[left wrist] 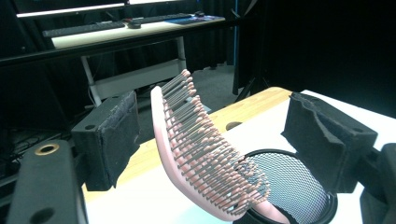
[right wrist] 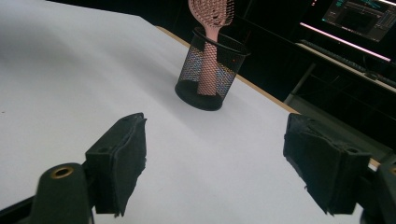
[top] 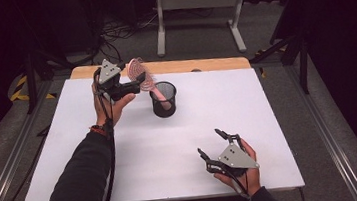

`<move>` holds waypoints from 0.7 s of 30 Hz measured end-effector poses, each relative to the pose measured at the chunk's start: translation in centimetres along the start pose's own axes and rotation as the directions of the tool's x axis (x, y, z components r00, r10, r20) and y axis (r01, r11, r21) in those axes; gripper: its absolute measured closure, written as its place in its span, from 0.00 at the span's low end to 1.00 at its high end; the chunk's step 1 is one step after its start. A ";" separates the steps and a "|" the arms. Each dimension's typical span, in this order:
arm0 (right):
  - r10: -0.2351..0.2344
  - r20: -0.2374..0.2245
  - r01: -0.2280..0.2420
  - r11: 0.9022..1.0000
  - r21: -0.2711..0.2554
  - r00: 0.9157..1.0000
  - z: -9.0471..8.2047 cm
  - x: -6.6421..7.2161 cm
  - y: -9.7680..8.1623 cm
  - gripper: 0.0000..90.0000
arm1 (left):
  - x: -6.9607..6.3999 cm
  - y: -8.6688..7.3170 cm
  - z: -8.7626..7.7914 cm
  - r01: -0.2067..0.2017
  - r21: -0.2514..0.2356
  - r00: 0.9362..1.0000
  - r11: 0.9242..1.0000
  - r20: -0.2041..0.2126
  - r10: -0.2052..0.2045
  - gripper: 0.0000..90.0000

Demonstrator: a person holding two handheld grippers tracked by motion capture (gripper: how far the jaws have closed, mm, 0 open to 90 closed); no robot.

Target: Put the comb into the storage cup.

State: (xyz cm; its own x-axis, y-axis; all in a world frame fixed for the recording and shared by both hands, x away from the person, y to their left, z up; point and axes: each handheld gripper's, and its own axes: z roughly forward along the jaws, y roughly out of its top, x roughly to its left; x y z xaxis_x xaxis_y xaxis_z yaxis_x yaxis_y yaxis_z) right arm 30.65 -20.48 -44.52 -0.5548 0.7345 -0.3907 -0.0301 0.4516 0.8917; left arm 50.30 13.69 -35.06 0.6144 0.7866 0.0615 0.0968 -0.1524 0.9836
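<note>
A: What is seen on the table [top: 136, 150]?

B: A white tabletop is shown from above, with a black mesh cup [top: 164, 99] standing toward its far side. A pink brush [top: 143, 76] is stood in the cup, handle down, with its head leaning out over the rim to the left.

A: Where is the left gripper [top: 133, 83] placed?

B: It is held up in the left hand [top: 111, 105] just left of the cup, level with the brush head. In the left gripper view, the brush [left wrist: 201, 158] is seen between the two black pads [left wrist: 114, 135], but it is touched by neither one; a clear gap is left on each side. The jaws are spread wide and nothing is gripped. The bristles are turned toward the right-hand pad, and the cup [left wrist: 292, 186] is seen below.

A: And the right gripper [top: 214, 144]?

B: It is rested low on the near right part of the table, well apart from the cup, in the right hand [top: 244, 166]. Its jaws are also held wide, with nothing between them. In the right gripper view, the cup [right wrist: 210, 77] and brush [right wrist: 210, 28] are seen farther off, beyond the pads [right wrist: 121, 158].
</note>
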 end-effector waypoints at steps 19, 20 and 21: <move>0.006 0.008 -0.006 1.000 -0.003 1.000 -0.1 -0.2 0.0 0.25 | 0.0 0.0 -2.1 -0.048 0.001 0.997 0.999 0.054 0.048 0.18; 0.009 0.009 -0.008 1.000 -0.004 1.000 0.0 -0.2 0.0 0.25 | -0.1 0.0 -2.2 -0.053 0.002 0.997 0.999 0.053 0.053 0.18; 0.009 0.008 -0.009 1.000 -0.004 1.000 0.0 -0.2 0.0 0.25 | -0.1 0.0 -2.3 -0.070 0.008 0.996 0.997 0.056 0.070 0.18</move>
State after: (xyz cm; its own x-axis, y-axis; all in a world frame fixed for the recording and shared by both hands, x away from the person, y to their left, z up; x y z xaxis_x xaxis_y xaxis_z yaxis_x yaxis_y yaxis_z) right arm 30.74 -20.69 -44.46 -0.5480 0.7429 -0.3844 -0.0282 0.4429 0.8961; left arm 48.39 14.98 -34.64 0.6628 0.7391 0.1203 0.0598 -0.2124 0.9753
